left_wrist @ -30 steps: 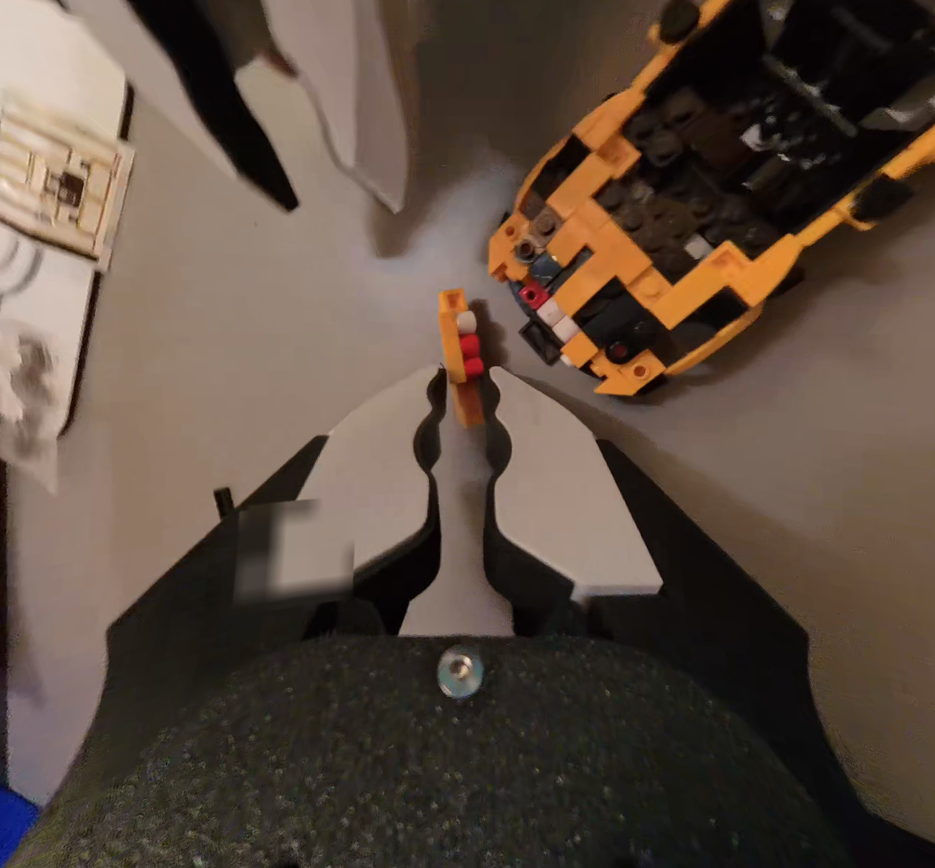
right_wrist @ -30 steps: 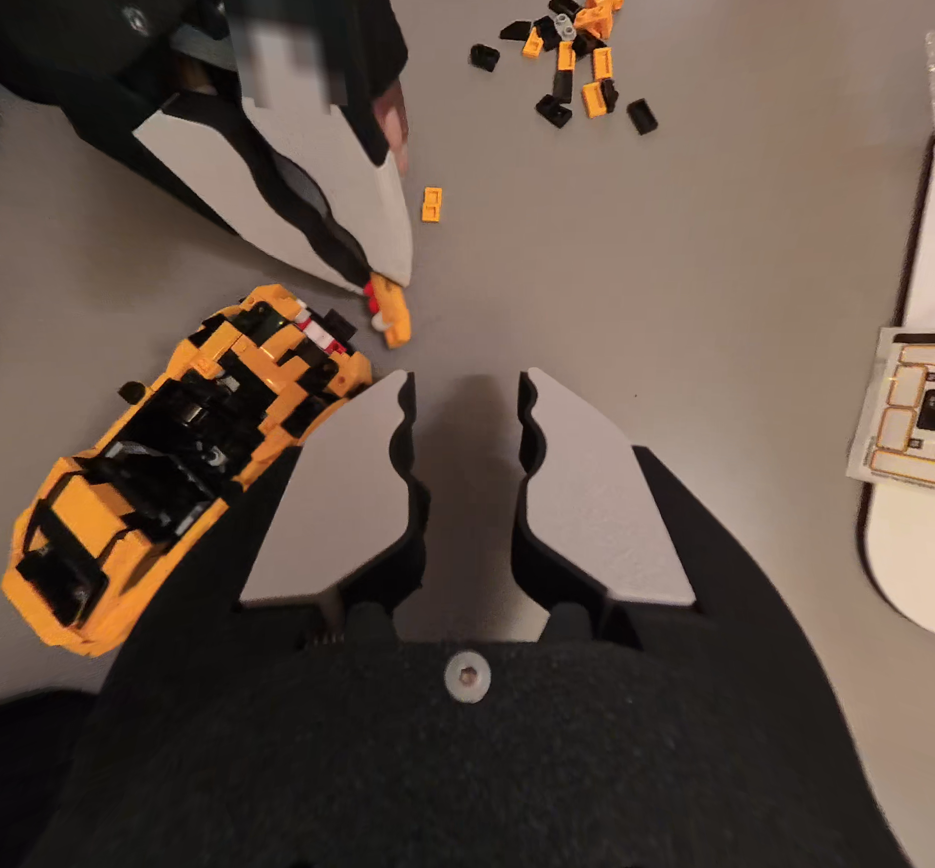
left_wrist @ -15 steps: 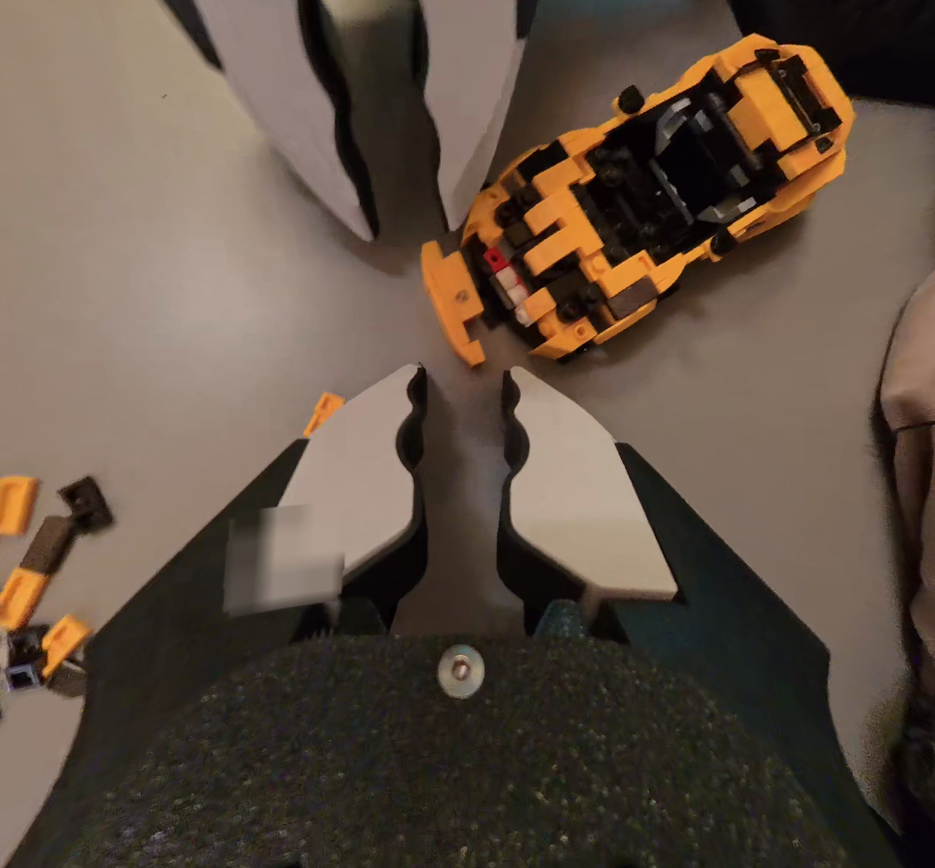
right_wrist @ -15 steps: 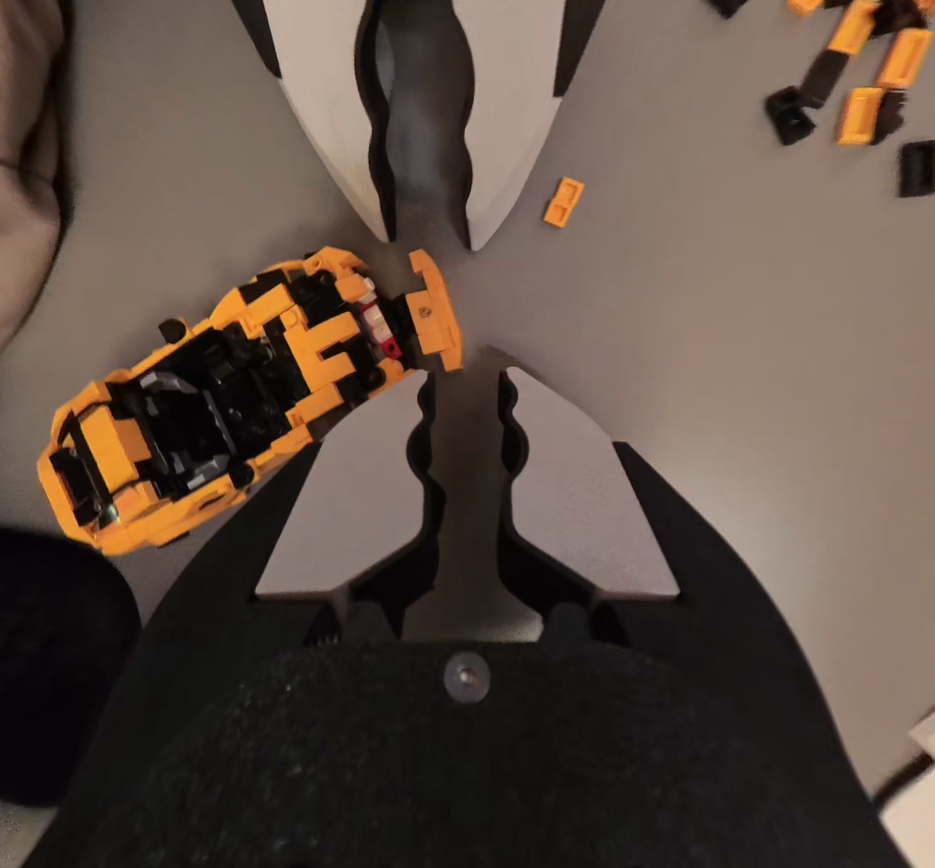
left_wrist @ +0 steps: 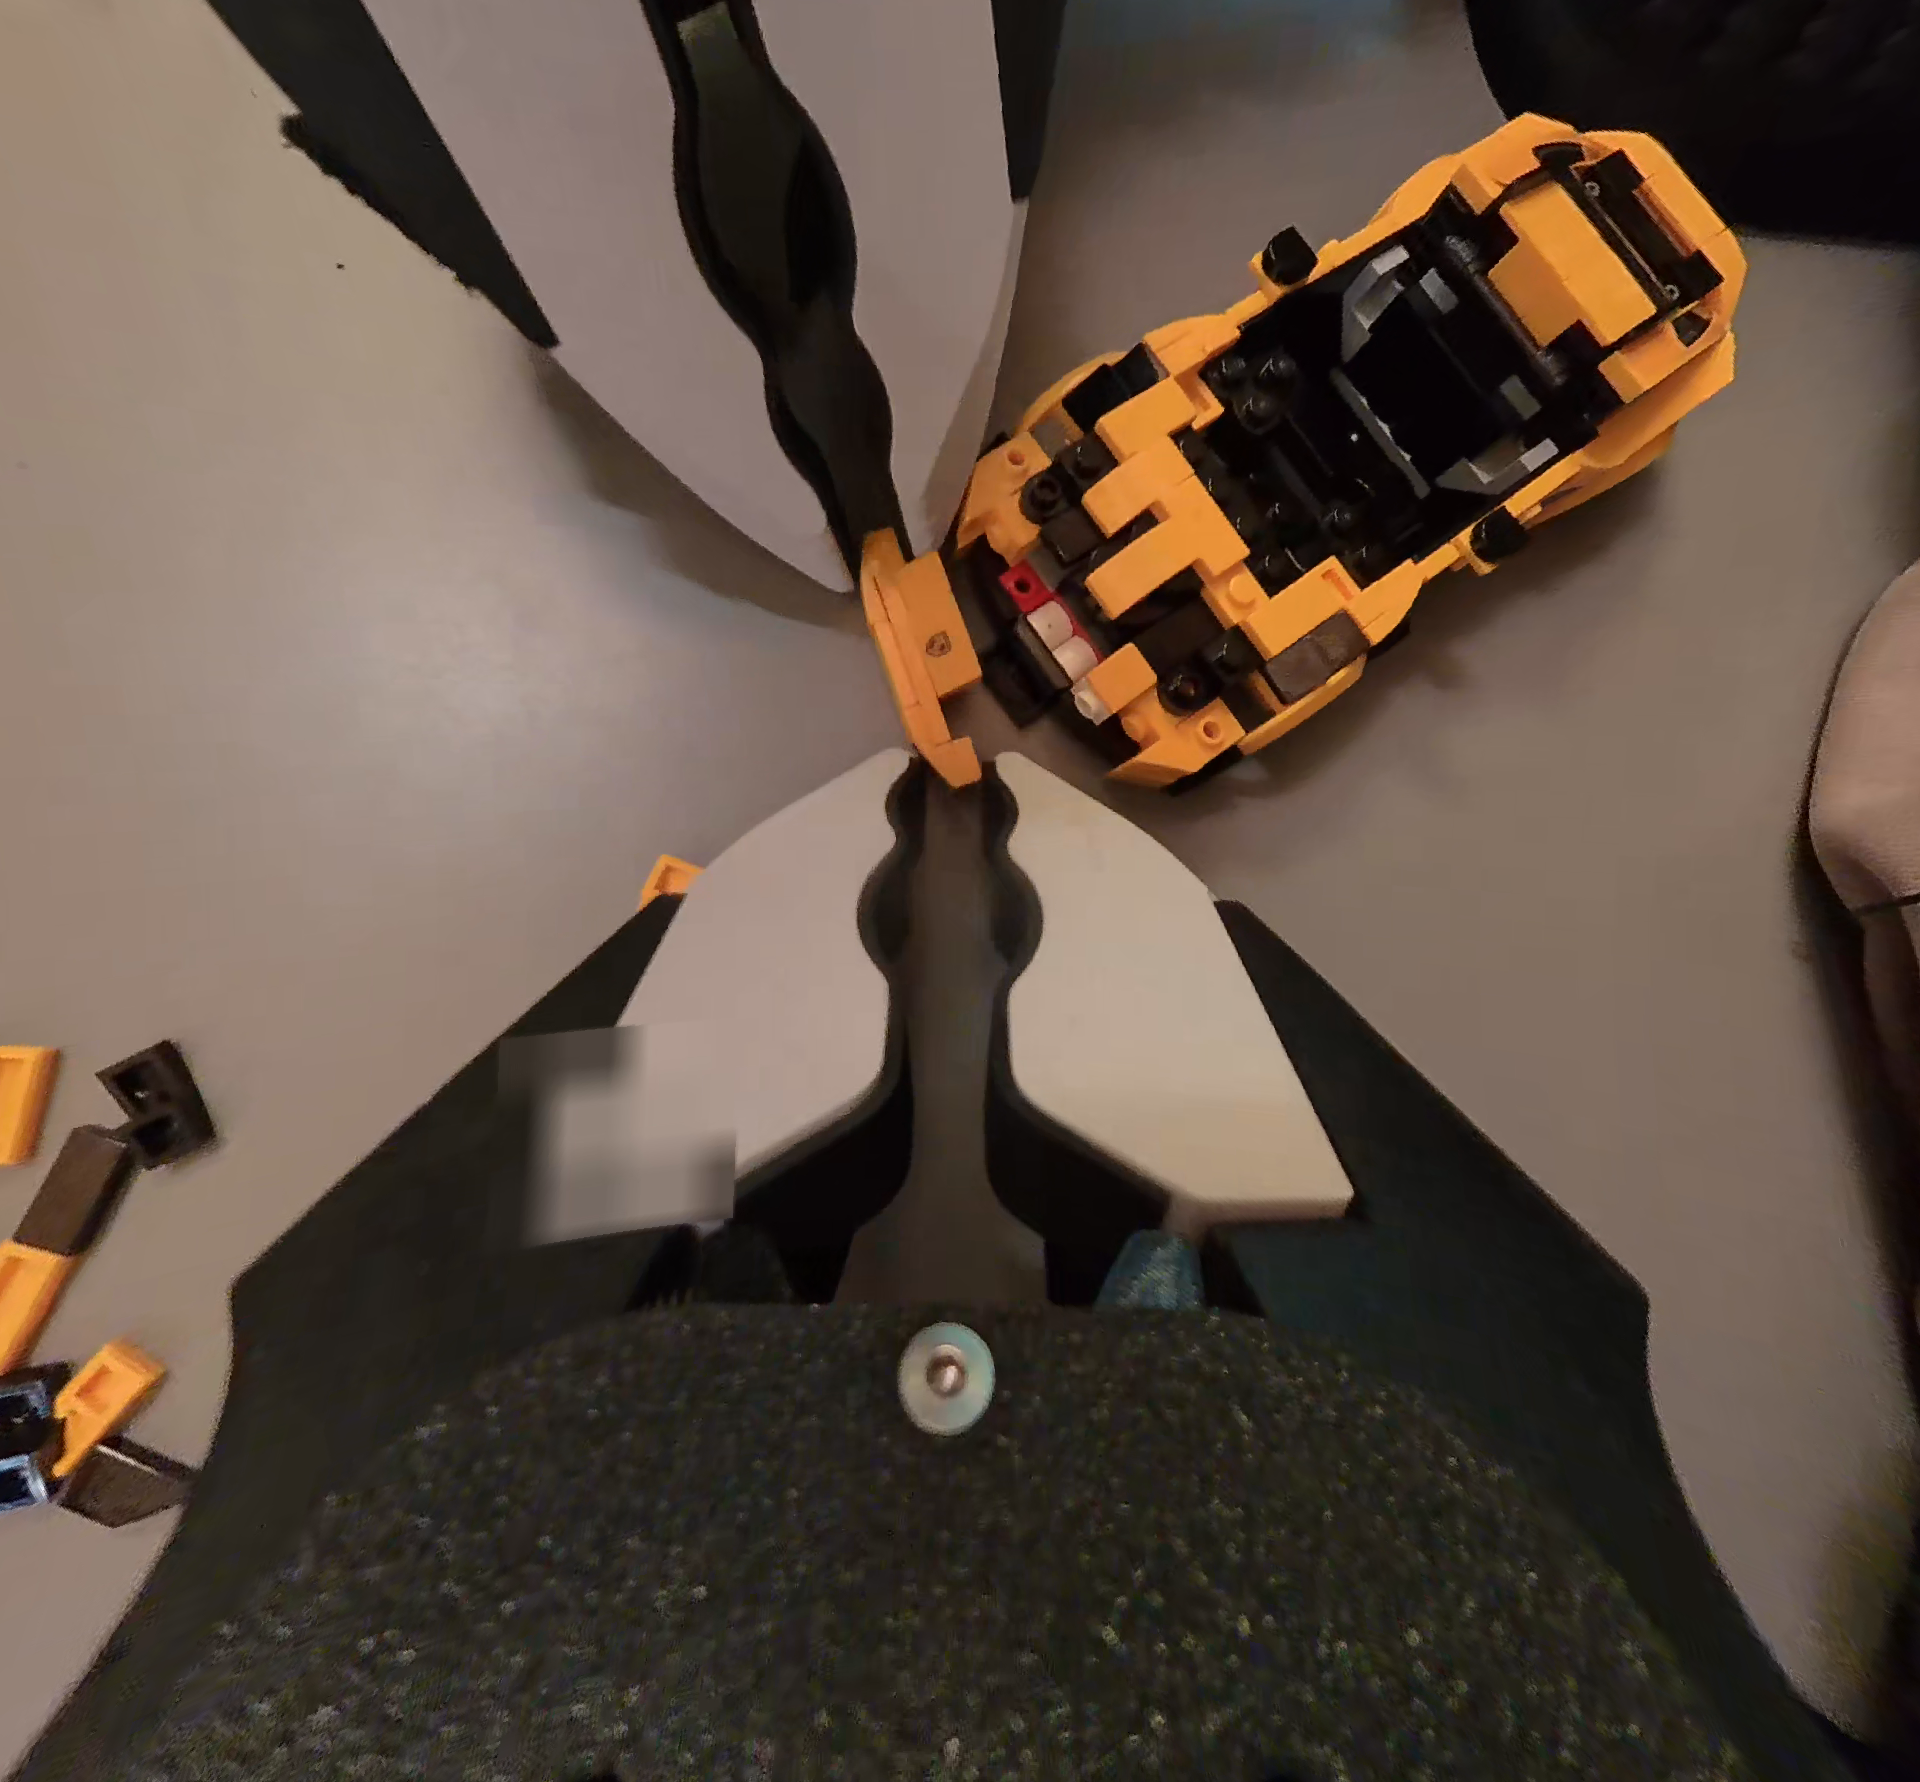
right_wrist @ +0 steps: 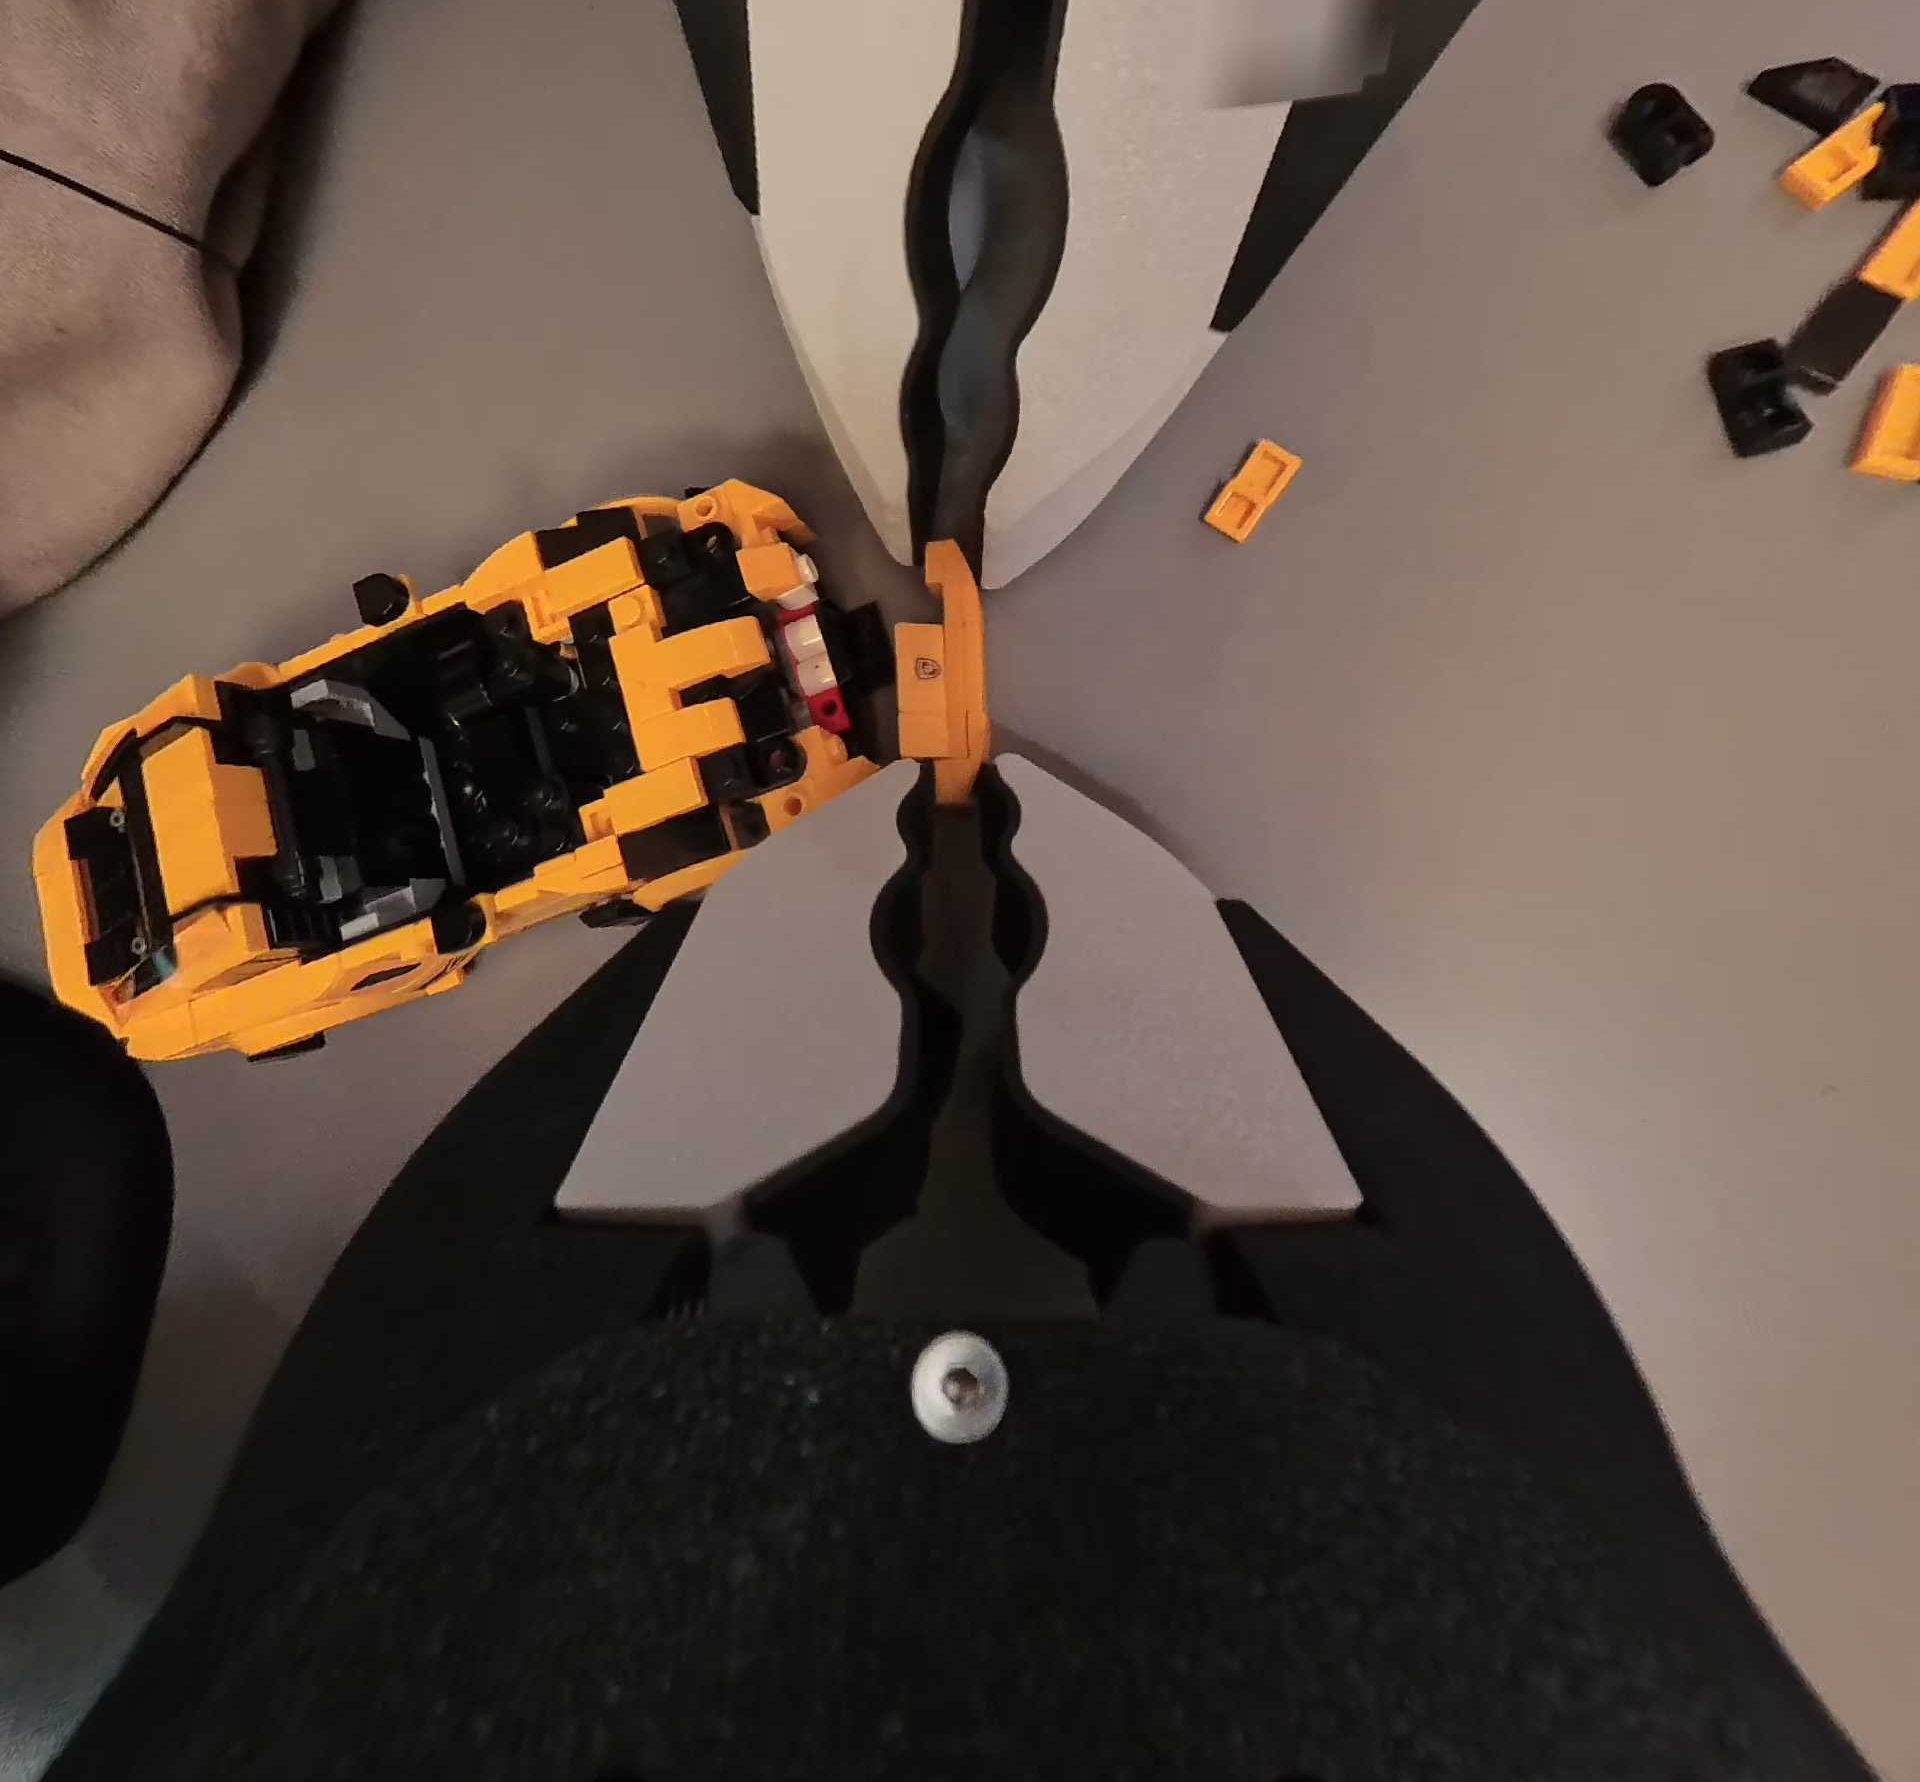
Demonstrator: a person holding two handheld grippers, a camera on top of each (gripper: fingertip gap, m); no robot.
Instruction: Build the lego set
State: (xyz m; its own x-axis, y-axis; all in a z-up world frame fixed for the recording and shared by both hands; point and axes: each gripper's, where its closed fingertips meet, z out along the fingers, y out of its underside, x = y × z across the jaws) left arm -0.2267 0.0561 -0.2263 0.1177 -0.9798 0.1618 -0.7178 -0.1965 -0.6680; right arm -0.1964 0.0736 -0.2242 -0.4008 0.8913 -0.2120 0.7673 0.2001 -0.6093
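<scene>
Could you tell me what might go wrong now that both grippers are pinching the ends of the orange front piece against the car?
The left gripper and right gripper each hold only a tip of the orange front piece, so it may slip or twist. The car lies unbraced on the table and may slide away under pressure.

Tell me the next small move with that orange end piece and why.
Probably press the orange end piece straight into the car. The left gripper and right gripper each pinch one tip of it; it sits against the car's end by the red and white studs, seemingly not fully seated.
</scene>
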